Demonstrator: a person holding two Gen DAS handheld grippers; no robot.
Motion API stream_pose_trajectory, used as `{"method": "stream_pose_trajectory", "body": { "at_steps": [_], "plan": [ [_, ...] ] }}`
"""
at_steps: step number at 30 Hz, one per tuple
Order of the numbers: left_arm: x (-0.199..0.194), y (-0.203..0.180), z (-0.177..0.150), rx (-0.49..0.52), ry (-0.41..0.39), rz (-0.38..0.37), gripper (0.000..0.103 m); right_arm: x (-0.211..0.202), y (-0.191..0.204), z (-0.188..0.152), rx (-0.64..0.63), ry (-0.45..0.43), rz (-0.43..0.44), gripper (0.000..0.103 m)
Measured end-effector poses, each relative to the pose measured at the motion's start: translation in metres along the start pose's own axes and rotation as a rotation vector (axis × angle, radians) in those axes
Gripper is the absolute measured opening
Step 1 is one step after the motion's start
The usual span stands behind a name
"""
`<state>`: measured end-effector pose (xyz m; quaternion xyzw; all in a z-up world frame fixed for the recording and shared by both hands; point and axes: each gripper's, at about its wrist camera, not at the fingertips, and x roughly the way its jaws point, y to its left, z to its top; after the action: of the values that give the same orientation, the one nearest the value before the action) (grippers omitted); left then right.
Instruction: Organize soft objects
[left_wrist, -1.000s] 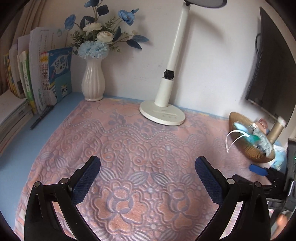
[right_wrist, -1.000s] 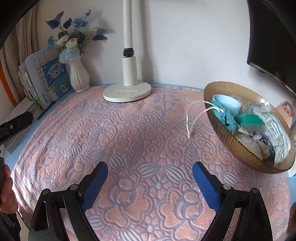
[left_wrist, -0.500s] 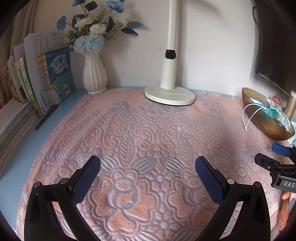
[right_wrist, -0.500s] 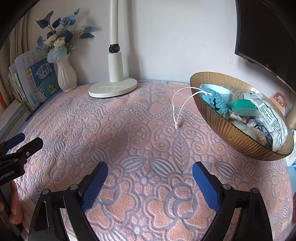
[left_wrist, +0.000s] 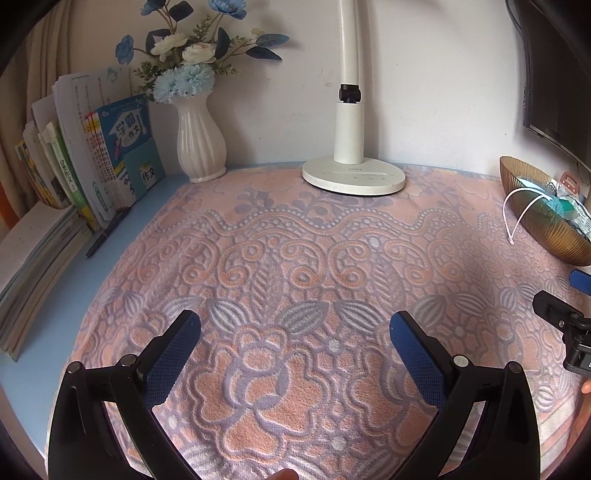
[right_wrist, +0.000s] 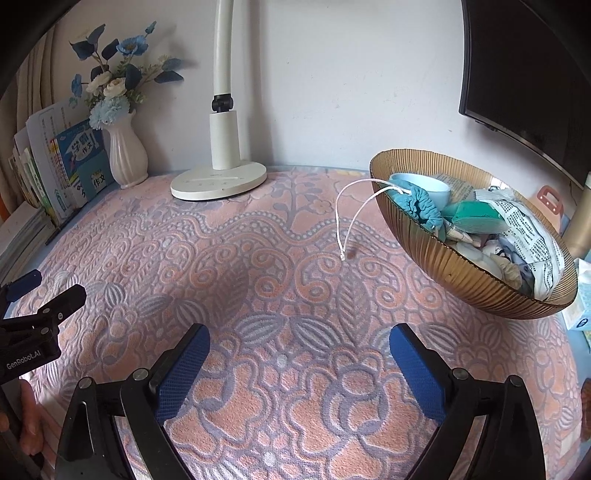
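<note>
A ribbed gold bowl (right_wrist: 480, 280) stands at the right of the pink patterned cloth (right_wrist: 258, 258). It holds several soft things: a teal scrunchie (right_wrist: 419, 206), a green sponge (right_wrist: 472, 218), a printed cloth (right_wrist: 532, 236) and a mask whose white loop (right_wrist: 347, 218) hangs over the rim. The bowl also shows at the right edge of the left wrist view (left_wrist: 546, 225). My right gripper (right_wrist: 299, 354) is open and empty, low over the cloth, left of the bowl. My left gripper (left_wrist: 293, 347) is open and empty over the cloth's front middle.
A white desk lamp (left_wrist: 352, 173) stands at the back middle. A white vase of blue flowers (left_wrist: 201, 147) and upright books (left_wrist: 96, 155) are at the back left. A dark monitor (right_wrist: 528, 81) hangs at the right. A pen (left_wrist: 105, 234) lies by the books.
Both grippers have drawn back and turned a little, so the bowl sits further off in each view. Both stay open and empty. Nothing on the cloth has moved.
</note>
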<state>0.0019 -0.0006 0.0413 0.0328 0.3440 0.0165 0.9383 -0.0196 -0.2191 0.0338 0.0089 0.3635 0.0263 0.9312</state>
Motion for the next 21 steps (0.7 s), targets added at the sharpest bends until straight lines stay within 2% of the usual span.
{"method": "stream_pose_trajectory", "body": {
  "at_steps": [5, 21],
  "plan": [
    [0.0001, 0.0007, -0.0003, -0.001, 0.002, 0.002, 0.103, -0.0026, 0.0036, -0.0005, -0.018, -0.018, -0.028, 0.098],
    [0.0055, 0.0028, 0.0003, -0.013, 0.031, -0.016, 0.103, -0.0003, 0.0063, -0.0005, -0.04, -0.011, -0.031, 0.098]
  ]
}}
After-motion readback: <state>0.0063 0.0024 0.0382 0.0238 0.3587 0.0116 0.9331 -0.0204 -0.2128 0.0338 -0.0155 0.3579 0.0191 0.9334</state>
